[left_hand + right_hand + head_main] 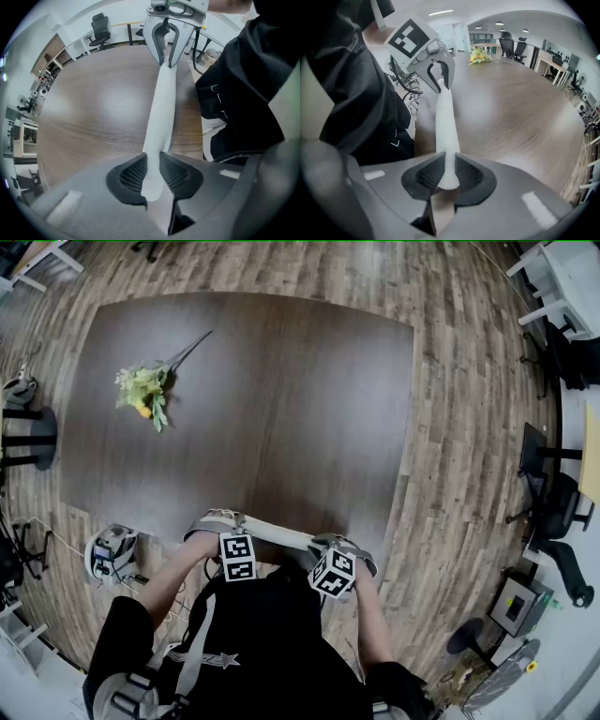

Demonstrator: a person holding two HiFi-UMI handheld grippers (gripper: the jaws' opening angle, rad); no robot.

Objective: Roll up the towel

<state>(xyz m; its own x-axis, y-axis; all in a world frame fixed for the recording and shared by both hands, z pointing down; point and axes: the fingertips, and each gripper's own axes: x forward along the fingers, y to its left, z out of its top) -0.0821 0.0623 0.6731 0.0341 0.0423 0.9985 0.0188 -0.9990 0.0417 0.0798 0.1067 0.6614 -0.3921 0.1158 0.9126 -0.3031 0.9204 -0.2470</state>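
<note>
The white towel is rolled into a long thin bar and hangs stretched between my two grippers at the near edge of the dark wooden table. My left gripper is shut on its left end, and the towel runs from those jaws across to the right gripper. My right gripper is shut on the other end; in its own view the towel runs from its jaws to the left gripper. The roll is held just over the table edge, close to the person's dark shirt.
A small bunch of yellow-green artificial flowers lies at the table's far left. A round white device sits on the floor left of the person. Office chairs and equipment stand to the right, on the wooden floor.
</note>
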